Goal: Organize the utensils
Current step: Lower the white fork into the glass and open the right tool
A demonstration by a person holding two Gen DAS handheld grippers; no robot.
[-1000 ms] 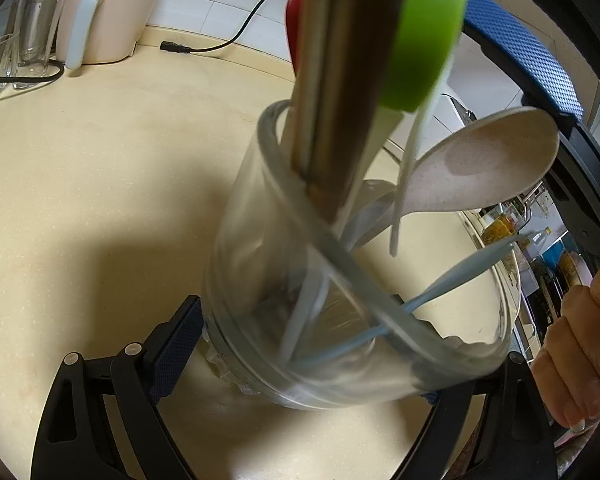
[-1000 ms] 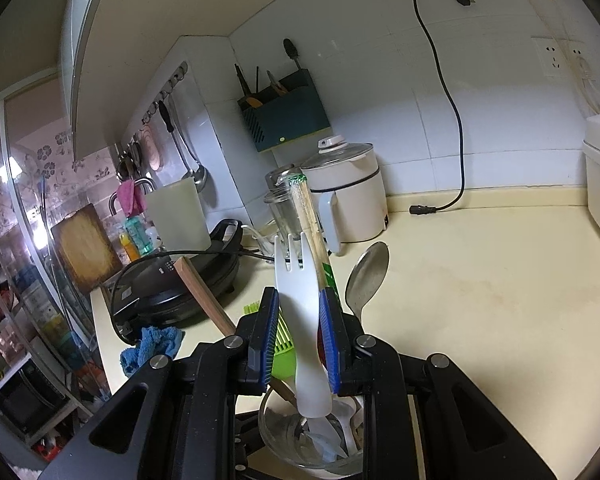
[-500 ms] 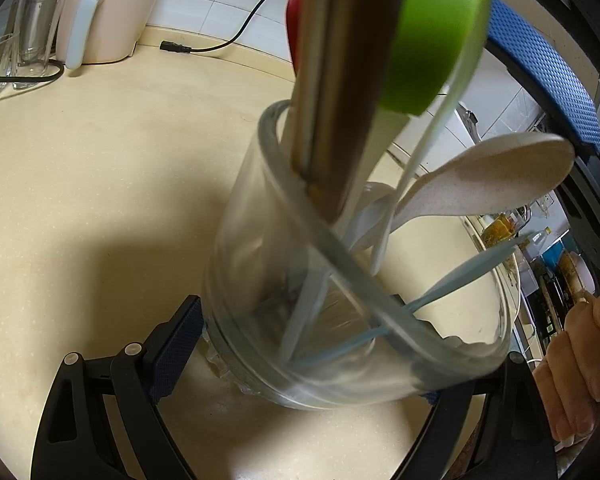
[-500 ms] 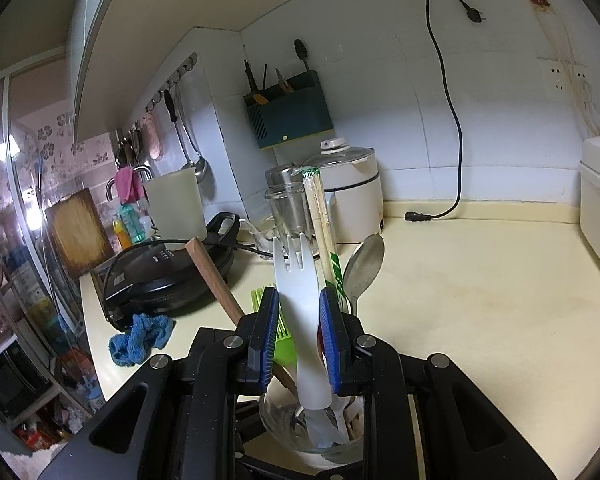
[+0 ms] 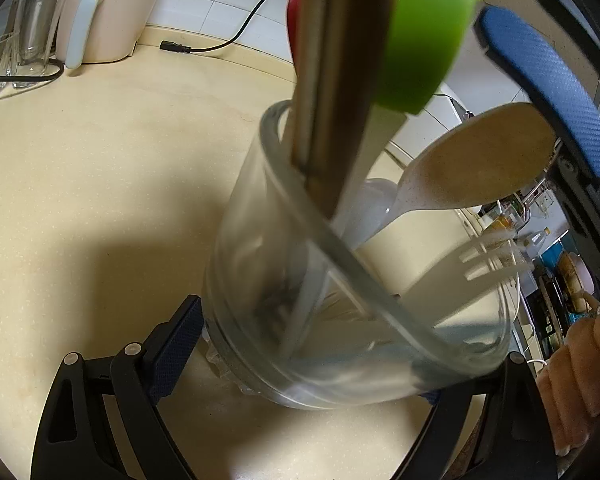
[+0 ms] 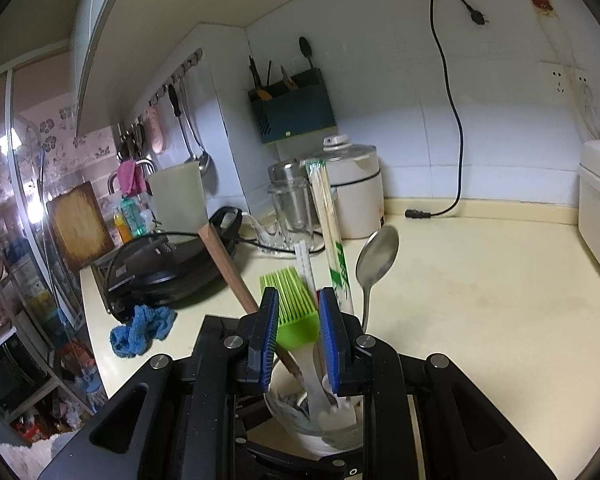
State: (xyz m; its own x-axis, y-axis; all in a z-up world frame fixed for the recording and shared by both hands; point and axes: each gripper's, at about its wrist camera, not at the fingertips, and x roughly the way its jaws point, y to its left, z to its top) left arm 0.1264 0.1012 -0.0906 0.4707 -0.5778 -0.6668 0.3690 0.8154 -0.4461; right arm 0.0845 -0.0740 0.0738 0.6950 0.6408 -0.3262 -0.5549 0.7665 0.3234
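A clear round glass jar (image 5: 260, 280) stands upright on a cream countertop, crowded with utensils that lean against its rim: a white plastic fork (image 5: 459, 276) with tines up, a speckled beige spoon (image 5: 479, 164), a green silicone basting brush (image 6: 292, 300), a metal spoon (image 6: 375, 260), a wooden-handled tool (image 6: 228, 264) and wrapped bamboo chopsticks (image 6: 327, 216).

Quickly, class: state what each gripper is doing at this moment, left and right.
Left gripper: closed on the glass jar, gripping its base.
Right gripper: open above the jar, holding nothing; the white fork is in the jar.
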